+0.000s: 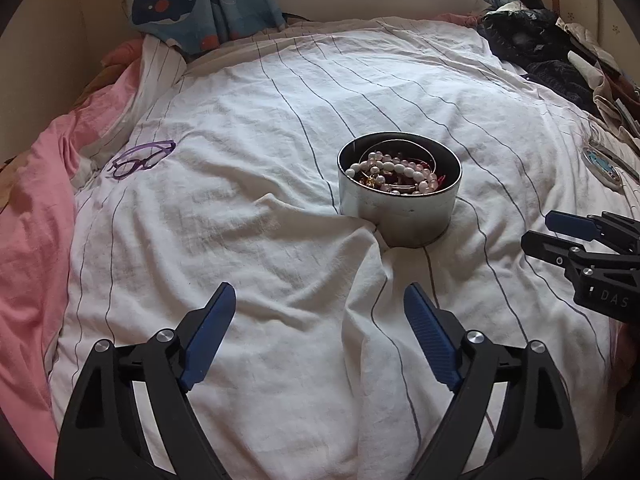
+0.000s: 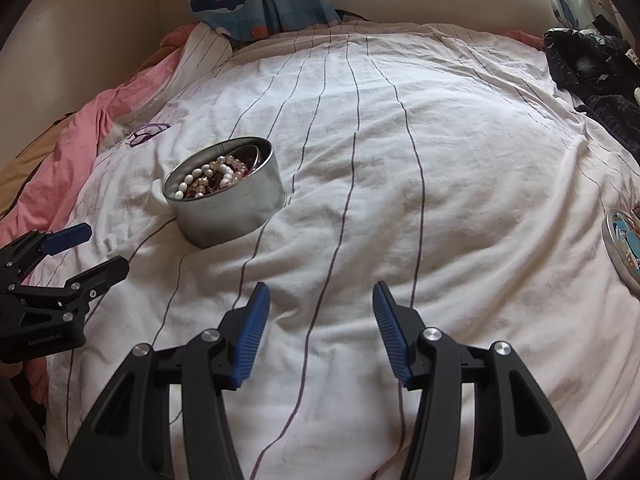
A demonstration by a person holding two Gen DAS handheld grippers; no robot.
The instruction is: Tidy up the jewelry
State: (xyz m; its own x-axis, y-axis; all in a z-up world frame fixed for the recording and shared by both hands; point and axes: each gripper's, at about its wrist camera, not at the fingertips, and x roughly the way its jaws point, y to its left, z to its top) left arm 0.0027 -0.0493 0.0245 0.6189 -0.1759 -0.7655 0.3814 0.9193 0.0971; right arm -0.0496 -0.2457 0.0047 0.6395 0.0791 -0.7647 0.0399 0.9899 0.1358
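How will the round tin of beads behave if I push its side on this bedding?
The tin looks rigid, but it sits tilted in soft white bedding, so it will probably tip or snag on folds rather than slide. Its bead strands lie loose, likely to shift or spill.

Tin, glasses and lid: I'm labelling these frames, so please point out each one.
tin [image 1: 400, 218], left wrist view, on its outer metal wall.
glasses [image 1: 142, 158], left wrist view, on the purple frame.
lid [image 2: 620, 240], right wrist view, on its printed top.
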